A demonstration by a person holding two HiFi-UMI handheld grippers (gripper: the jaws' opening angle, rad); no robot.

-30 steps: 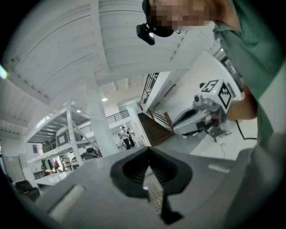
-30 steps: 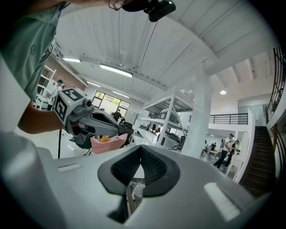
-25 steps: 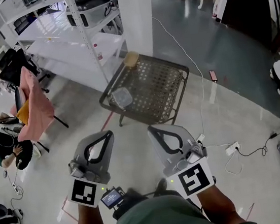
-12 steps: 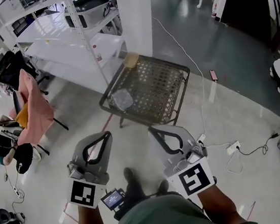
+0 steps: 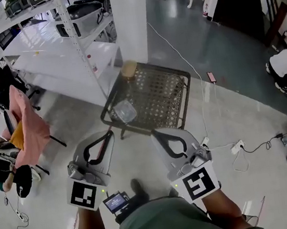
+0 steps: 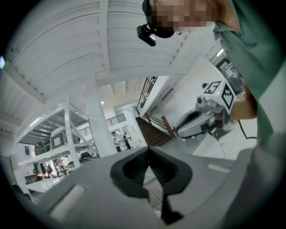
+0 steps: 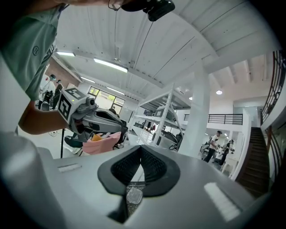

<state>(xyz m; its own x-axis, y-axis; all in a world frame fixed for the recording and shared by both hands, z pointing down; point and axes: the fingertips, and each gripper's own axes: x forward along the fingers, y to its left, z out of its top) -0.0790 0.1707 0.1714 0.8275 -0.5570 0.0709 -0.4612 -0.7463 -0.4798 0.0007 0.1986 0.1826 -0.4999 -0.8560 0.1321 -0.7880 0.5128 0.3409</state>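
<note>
I hold both grippers side by side at waist height, pointing forward over the floor. My left gripper [image 5: 107,136] is shut with nothing in it, its jaws meeting at the tip [image 6: 149,150]. Shut and empty too is my right gripper [image 5: 156,132], whose tips touch [image 7: 141,148]. Just ahead of both stands a low dark mesh table [image 5: 156,91]. On it lie a clear plastic container [image 5: 124,110] and a round beige object [image 5: 128,69]. Each gripper view shows the other gripper [image 6: 201,120] [image 7: 91,117] held level with it.
A white pillar [image 5: 129,13] rises behind the table, with white metal shelving [image 5: 63,22] to its left. A pink cloth [image 5: 27,124] drapes a chair at left, near seated people. Cables and a power strip [image 5: 237,149] lie on the floor at right. A phone [image 5: 211,77] lies beyond the table.
The head view has shifted: the mesh table and pillar sit slightly lower and further left, and the floor at right shows more. Both grippers stay shut and level.
</note>
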